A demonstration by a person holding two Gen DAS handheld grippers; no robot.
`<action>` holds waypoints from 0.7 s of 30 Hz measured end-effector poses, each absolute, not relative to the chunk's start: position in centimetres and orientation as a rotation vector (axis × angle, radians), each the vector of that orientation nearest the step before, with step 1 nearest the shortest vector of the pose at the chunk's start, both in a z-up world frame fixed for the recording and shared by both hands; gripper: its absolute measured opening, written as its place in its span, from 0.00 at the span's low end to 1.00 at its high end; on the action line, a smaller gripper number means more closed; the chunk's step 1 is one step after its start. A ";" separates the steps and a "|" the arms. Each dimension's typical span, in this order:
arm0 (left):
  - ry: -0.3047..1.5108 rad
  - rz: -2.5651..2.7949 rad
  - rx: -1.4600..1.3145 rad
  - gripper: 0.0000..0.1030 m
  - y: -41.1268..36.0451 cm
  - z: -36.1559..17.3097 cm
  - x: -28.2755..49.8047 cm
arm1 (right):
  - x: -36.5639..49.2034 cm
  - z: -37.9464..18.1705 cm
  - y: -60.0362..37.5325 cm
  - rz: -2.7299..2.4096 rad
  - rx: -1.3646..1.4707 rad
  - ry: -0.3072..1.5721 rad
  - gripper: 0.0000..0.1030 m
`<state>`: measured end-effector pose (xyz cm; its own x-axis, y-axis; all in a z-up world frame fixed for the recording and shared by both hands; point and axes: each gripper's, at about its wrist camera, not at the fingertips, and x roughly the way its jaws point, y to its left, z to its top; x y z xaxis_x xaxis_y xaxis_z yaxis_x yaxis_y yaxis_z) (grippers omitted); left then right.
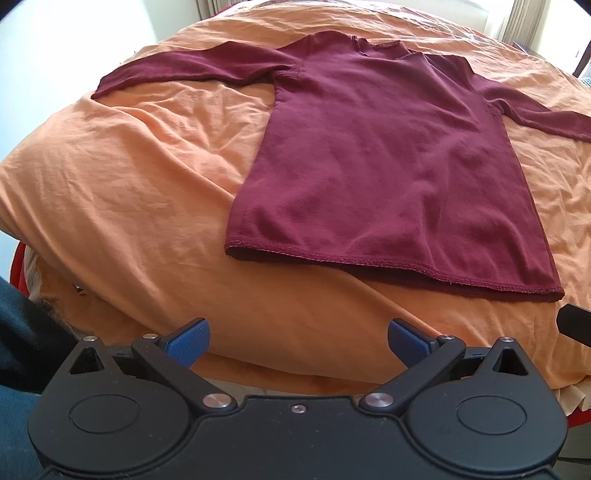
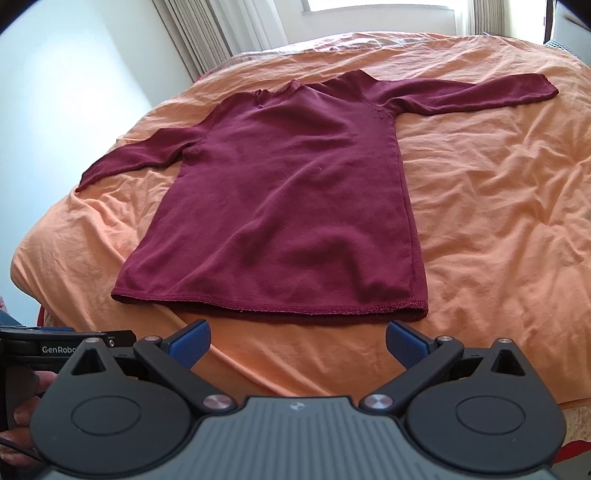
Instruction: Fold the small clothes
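Observation:
A maroon long-sleeved shirt (image 1: 388, 162) (image 2: 288, 206) lies flat on an orange bedsheet (image 1: 129, 206) (image 2: 491, 206), hem toward me, both sleeves spread out to the sides. My left gripper (image 1: 298, 341) hovers open near the bed's front edge, short of the hem and to its left. Just in front of the hem's right half, my right gripper (image 2: 297, 341) is also open. Neither holds anything. The left gripper's body (image 2: 66, 347) shows at the lower left of the right wrist view, held by a hand (image 2: 26, 398).
The bed's left side drops off toward a pale wall (image 2: 74, 74). Curtains (image 2: 207, 33) and a bright window (image 2: 376, 7) stand behind the bed. A dark piece of furniture (image 1: 583, 55) sits at the far right. Wrinkled sheet surrounds the shirt on every side.

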<state>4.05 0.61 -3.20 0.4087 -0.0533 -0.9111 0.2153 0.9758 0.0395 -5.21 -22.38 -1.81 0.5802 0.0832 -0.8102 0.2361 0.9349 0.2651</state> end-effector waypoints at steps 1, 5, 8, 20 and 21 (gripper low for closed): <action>1.144 -0.175 0.160 0.99 0.5 -3.3 4.2 | -5.0 -1.9 -22.4 -0.097 0.365 0.961 1.00; 1.186 -0.199 0.150 0.99 0.5 -4.0 5.1 | -4.4 -2.3 -22.4 -0.112 0.370 0.987 1.00; 1.223 -0.204 0.152 0.99 0.5 -4.6 5.7 | -3.9 -2.6 -22.5 -0.122 0.376 1.000 1.00; 1.316 -0.197 0.184 0.99 0.8 -5.9 8.1 | -2.2 -3.6 -22.6 -0.189 0.404 1.078 1.00; 1.325 -0.199 0.185 0.99 0.8 -6.1 8.3 | -2.2 -3.5 -22.5 -0.192 0.403 1.080 1.00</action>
